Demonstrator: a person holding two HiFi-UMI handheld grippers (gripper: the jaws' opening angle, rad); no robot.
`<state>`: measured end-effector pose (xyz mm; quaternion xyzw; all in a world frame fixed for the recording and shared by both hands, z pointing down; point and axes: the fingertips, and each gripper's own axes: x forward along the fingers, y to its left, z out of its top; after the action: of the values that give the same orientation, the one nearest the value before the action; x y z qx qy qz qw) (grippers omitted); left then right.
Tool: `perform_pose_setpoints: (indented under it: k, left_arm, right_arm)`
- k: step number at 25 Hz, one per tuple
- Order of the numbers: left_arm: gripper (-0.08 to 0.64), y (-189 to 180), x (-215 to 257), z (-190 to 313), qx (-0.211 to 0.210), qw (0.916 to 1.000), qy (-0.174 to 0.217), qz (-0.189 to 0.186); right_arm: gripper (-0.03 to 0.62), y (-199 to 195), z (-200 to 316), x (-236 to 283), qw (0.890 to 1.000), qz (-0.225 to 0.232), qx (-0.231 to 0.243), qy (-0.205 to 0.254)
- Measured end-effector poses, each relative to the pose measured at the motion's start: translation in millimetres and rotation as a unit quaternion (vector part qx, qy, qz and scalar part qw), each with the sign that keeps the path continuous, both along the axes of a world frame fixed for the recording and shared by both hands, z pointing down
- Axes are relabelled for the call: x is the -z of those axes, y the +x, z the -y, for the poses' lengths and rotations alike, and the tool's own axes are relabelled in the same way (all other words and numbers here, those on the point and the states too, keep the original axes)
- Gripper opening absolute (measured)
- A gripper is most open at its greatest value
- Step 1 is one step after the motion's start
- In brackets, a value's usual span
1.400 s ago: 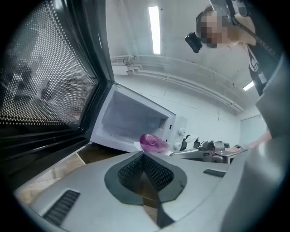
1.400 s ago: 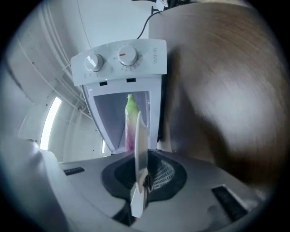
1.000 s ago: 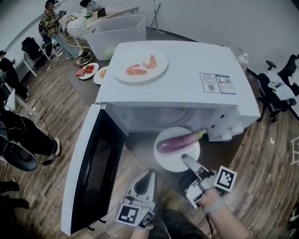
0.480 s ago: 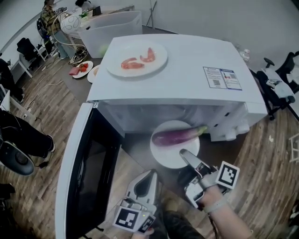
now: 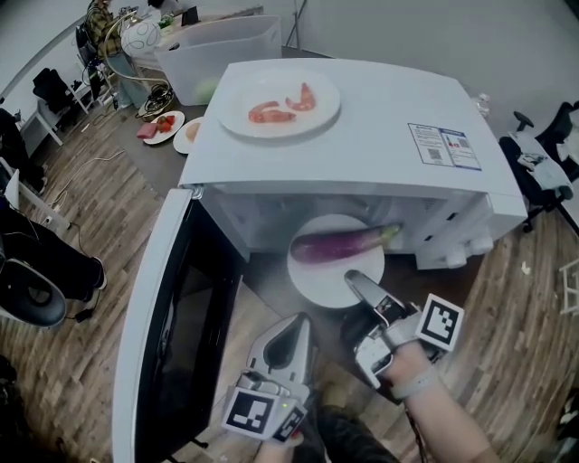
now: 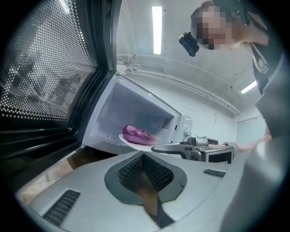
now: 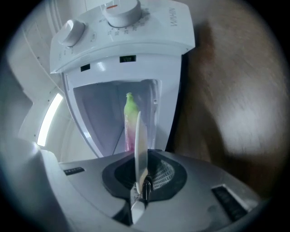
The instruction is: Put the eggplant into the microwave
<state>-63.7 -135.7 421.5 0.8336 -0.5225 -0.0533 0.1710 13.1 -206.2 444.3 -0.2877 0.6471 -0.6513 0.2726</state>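
1. Eggplant [image 5: 339,244], glossy purple with a green stem, lies across the far half of a round white plate [image 5: 321,285], stem out over the plate's right edge. The plate's far half is inside the open cavity of the white microwave [image 5: 380,154].
2. Right gripper [image 5: 355,282] points level at the cavity, rolled onto its side, its jaws clamped on the plate's near rim. The right hand [image 5: 412,371] sits just behind its marker cube [image 5: 441,325].
3. Left gripper [image 5: 297,324] is held level and low, beside the swung-open door [image 5: 172,325], jaws pressed together on nothing.
4. Writing: a blue-printed sticker [image 5: 443,146] sits near the right edge of the microwave's top, too small to read. Lettering beside the two white dials [image 7: 120,11] shows turned round and isn't legible.
5. On the left half of the top sits a second white plate [image 5: 271,86] with pink shrimp [image 5: 271,113].
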Motion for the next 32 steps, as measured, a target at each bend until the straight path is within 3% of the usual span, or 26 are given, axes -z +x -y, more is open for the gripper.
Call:
perform_pose_setpoints:
  k: [18,32]
  left_arm:
    - [0.001,21,-4,28,-0.072,0.9973,-0.008,0.01]
    - [0.0,28,3,48,-0.079,0.9969,-0.004,-0.003]
  right_arm:
    - [0.027,-20,25,-8,1.0,-0.009,-0.012,-0.018]
    - [0.028,-19,37,-8,1.0,0.0,-0.016,-0.025]
